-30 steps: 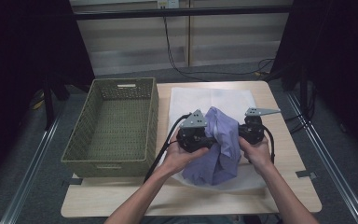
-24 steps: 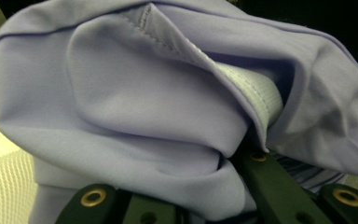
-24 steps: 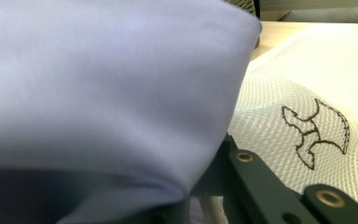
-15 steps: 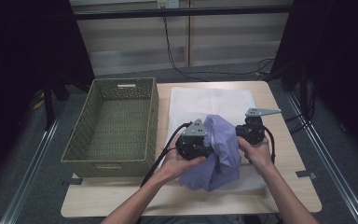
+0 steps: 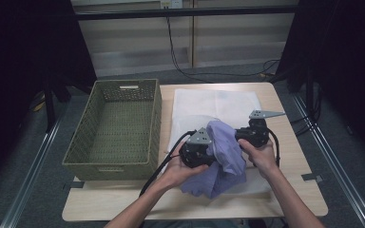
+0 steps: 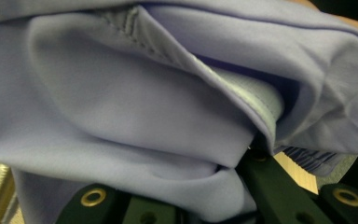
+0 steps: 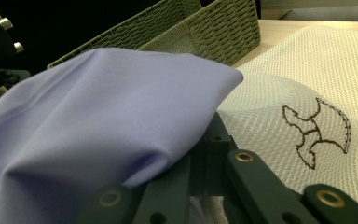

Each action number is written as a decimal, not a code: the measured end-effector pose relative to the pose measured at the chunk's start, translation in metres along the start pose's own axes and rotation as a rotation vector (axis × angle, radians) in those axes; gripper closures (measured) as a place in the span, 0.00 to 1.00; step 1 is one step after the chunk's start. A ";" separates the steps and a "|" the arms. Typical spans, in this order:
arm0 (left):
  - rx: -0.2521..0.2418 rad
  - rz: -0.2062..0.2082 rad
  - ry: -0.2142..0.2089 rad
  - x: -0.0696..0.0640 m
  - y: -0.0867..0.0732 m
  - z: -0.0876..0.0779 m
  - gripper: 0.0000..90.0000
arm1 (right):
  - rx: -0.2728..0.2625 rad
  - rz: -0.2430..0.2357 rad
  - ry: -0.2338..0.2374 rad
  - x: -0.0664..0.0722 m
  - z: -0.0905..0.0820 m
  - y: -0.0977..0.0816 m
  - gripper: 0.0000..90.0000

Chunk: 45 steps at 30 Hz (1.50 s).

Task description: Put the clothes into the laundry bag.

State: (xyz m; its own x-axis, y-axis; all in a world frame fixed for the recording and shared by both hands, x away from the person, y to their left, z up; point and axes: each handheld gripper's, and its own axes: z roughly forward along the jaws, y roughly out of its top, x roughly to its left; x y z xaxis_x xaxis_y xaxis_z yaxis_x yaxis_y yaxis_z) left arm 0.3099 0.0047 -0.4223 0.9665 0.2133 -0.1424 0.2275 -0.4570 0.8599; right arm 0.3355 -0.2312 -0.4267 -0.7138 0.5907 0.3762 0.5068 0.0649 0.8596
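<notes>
High view: we hold the lavender garment (image 5: 225,156) between left gripper (image 5: 208,153) and right gripper (image 5: 240,137), both clamped tight on its cloth, above the white mesh bag (image 5: 214,104) (beside the wicker basket (image 5: 114,128)) on the counter (image 5: 285,180).

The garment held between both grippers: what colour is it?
Plain lavender garment; the right gripper view shows it best.

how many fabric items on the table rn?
2. A lavender garment bunched between the left gripper and right gripper, near the front edge; a white mesh bag spread flat beneath it, right of the basket. Anything under the garment is hidden.
</notes>
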 end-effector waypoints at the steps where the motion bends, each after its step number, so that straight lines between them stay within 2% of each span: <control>1: 0.005 -0.003 0.002 0.000 -0.002 0.001 0.91 | 0.002 0.002 0.000 0.001 0.000 0.000 0.99; 10: 0.086 0.000 -0.006 -0.001 -0.015 0.018 0.91 | -0.006 -0.006 -0.002 0.001 -0.002 0.001 0.99; 16: 0.117 -0.009 -0.014 0.000 -0.024 0.025 0.91 | -0.004 -0.008 -0.004 0.002 -0.002 0.001 0.99; 20: 0.157 -0.006 -0.004 0.002 -0.033 0.031 0.91 | -0.010 -0.006 -0.004 0.001 -0.004 0.002 0.99; 22: 0.195 0.002 -0.001 0.002 -0.035 0.033 0.91 | -0.016 -0.002 -0.003 0.001 -0.005 0.002 0.99; 23: 0.181 -0.002 -0.003 0.001 -0.036 0.036 0.91 | -0.017 -0.006 -0.004 0.001 -0.005 0.002 0.99; 27: 0.196 0.002 -0.011 0.000 -0.038 0.040 0.91 | -0.018 -0.012 0.000 0.002 -0.005 0.003 0.99; 28: 0.208 0.002 -0.003 0.000 -0.038 0.040 0.91 | -0.016 -0.012 -0.002 0.003 -0.005 0.004 0.99; 30: 0.189 -0.007 0.000 0.000 -0.039 0.043 0.91 | -0.020 -0.018 0.004 0.005 -0.006 0.005 0.99; 32: 0.202 -0.010 0.004 0.001 -0.039 0.044 0.91 | -0.020 -0.019 0.006 0.007 -0.006 0.006 0.99; 35: 0.186 -0.030 0.016 0.002 -0.040 0.048 0.91 | -0.017 -0.022 0.003 0.008 -0.007 0.005 0.99; 37: 0.196 -0.026 0.023 0.002 -0.038 0.050 0.91 | -0.014 -0.021 0.005 0.008 -0.007 0.004 0.99; 41: 0.183 -0.037 0.036 0.003 -0.036 0.055 0.91 | -0.005 -0.022 0.003 0.010 -0.007 0.003 0.99; 42: 0.189 -0.031 0.028 0.003 -0.035 0.057 0.91 | -0.008 -0.017 0.006 0.011 -0.007 0.002 0.99; 44: 0.193 -0.019 0.040 0.003 -0.033 0.059 0.91 | 0.001 -0.022 0.004 0.012 -0.007 0.001 0.99; 45: 0.172 -0.037 0.035 0.003 -0.033 0.061 0.91 | 0.006 -0.022 0.007 0.012 -0.006 -0.001 0.99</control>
State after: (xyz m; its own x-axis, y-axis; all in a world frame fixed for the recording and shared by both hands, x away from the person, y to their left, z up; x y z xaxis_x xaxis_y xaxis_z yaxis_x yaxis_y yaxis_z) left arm 0.3128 -0.0318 -0.4808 0.9530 0.2618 -0.1526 0.2830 -0.5888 0.7571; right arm 0.3237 -0.2293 -0.4208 -0.7277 0.5839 0.3599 0.4940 0.0821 0.8656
